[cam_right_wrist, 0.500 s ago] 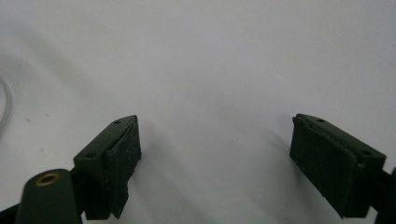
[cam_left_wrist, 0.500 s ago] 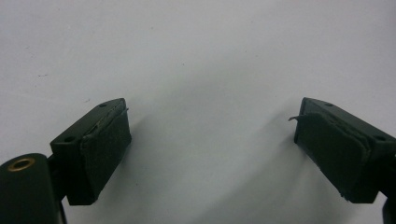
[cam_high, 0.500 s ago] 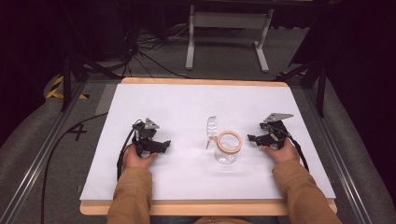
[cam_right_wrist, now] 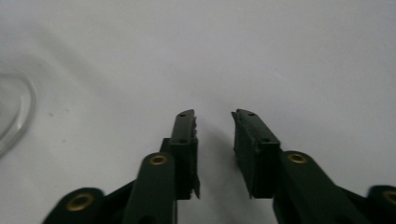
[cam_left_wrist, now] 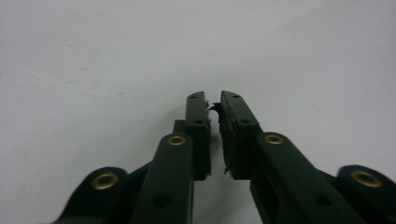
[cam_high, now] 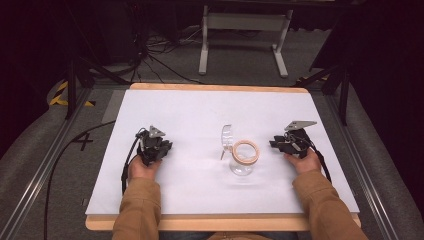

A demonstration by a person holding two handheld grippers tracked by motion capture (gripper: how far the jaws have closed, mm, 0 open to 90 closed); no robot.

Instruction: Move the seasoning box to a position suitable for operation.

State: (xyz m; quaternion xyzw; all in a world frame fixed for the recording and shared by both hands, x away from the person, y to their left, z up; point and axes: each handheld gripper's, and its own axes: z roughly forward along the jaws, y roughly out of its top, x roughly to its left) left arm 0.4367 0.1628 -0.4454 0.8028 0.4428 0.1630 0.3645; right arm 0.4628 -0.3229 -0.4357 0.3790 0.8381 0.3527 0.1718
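A small clear glass jar with a tan ring round its mouth stands right of the table's middle. Its hinged glass lid is swung open to the left. My left gripper rests low on the white table cover, well to the left of the jar, with its jaws almost touching and nothing between them. My right gripper sits just right of the jar and points at it, its jaws a little apart and empty. A curved clear glass edge shows at the left of the right gripper view.
The white cover spreads over a wooden table with its front edge near the person. A white metal stand and loose cables lie on the floor beyond the far edge. Metal rails run along both sides.
My left gripper has drawn back slightly to the left and turned a little. The right gripper and the jar have stayed where they were.
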